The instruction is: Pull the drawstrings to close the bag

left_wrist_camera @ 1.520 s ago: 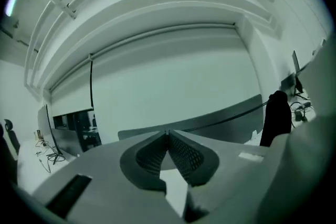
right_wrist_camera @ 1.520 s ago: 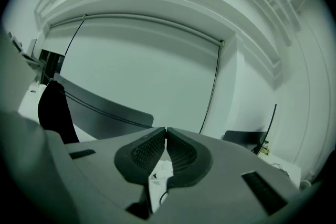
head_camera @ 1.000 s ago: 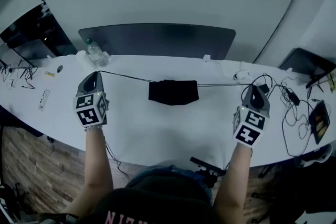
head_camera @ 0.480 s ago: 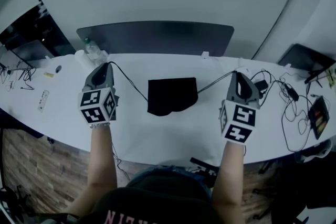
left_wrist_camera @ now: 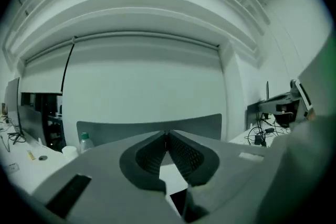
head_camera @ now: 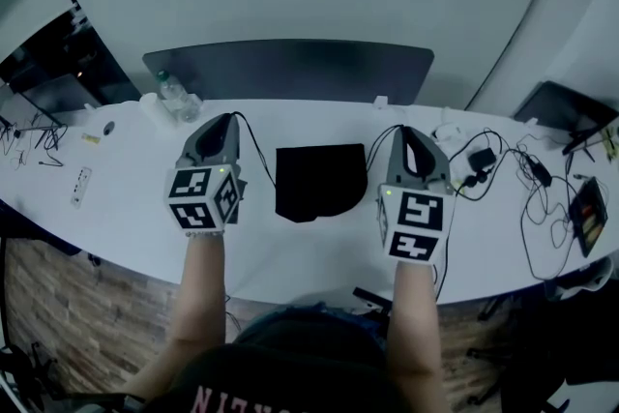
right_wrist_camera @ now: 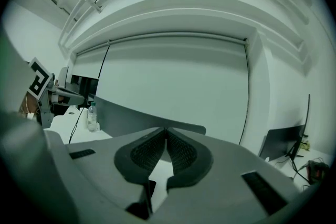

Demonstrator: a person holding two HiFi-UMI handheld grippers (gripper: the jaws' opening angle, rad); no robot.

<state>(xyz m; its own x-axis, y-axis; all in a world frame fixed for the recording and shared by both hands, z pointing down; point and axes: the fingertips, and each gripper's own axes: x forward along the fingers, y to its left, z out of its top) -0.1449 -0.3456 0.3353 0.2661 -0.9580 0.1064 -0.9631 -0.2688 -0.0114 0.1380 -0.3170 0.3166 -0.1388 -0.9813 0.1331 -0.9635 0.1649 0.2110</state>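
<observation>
White curved worktop [head_camera: 126, 198] with a dark divider panel [head_camera: 290, 68] along the back, a water bottle [head_camera: 174, 95] off to the left and a mess of cables [head_camera: 537, 198] on the right. Black bag [head_camera: 319, 179] lies flat in the middle, right between the two grippers. Left claw [head_camera: 229, 119] is pressed together at the tips, pinching the left drawstring [head_camera: 253, 147], which hangs in a slack curve down to the bag's left edge. Right claw [head_camera: 403, 131] is the same deal, squeezed together on the right drawstring [head_camera: 373, 142], which loops loosely back to the bag's right side. Both claws sit just beside the bag, pointing toward the divider, raised off the surface.
</observation>
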